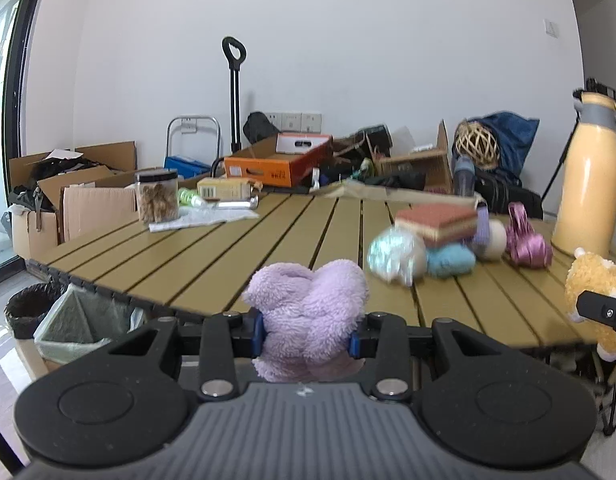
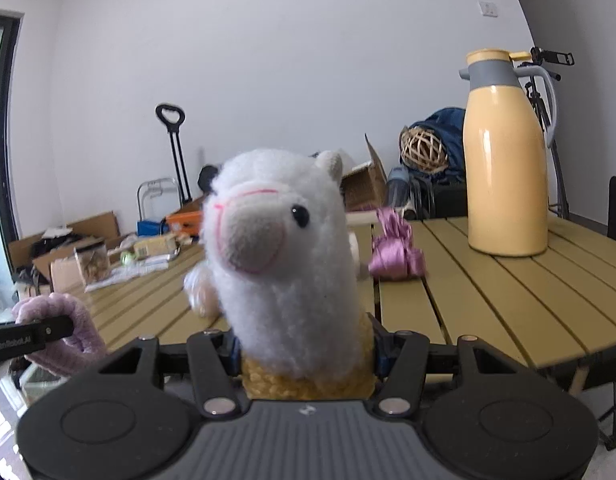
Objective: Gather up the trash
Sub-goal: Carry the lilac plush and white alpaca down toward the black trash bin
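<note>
So, slatted table (image 2: 488, 300) first: yellow thermos jug (image 2: 508, 160) near right edge, pink ribbon bundle (image 2: 394, 252) mid-table, snack jar (image 1: 157, 196) at far left corner. Right gripper (image 2: 303, 354) clenched on white alpaca plush (image 2: 283, 256), blocking view. Left gripper (image 1: 305, 338) squeezing purple plush (image 1: 308, 312) over near edge; finger reads "GenRobot.AI".

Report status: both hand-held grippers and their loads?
Left hand-held gripper shut on fuzzy lilac plush toy. Right hand-held gripper shut on white alpaca plush toy. Lined bins left of the slatted table, path open.
</note>
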`<state>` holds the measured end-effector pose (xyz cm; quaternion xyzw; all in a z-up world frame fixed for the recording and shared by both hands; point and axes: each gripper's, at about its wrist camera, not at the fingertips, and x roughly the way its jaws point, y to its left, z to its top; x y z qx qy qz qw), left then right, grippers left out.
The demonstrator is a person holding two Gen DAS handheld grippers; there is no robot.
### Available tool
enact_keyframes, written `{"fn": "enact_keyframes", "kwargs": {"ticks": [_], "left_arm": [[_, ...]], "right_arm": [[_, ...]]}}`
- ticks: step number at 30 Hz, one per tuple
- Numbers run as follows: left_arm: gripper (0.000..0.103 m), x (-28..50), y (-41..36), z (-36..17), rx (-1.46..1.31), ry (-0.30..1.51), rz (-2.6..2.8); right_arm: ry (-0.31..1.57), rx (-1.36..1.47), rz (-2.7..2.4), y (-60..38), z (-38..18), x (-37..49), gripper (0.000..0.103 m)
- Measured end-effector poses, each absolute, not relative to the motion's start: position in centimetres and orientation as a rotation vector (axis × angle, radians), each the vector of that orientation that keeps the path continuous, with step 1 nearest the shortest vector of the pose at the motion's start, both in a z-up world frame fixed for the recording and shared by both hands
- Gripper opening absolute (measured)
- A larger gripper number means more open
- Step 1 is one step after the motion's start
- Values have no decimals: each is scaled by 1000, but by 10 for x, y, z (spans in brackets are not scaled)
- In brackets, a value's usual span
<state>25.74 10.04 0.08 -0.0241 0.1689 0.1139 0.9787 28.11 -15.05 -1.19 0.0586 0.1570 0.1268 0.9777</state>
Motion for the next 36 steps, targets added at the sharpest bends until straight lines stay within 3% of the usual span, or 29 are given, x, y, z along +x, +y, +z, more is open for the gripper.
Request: {"fn": "enact_keyframes", "kwargs": {"ticks": [17, 36], "left_arm": [[37, 215, 86, -53, 83, 470, 199], [35, 239, 85, -115, 114, 750, 145]], "right_arm": [[508, 47, 237, -162, -65, 228, 54], [615, 101, 177, -200, -105, 230, 54]]}}
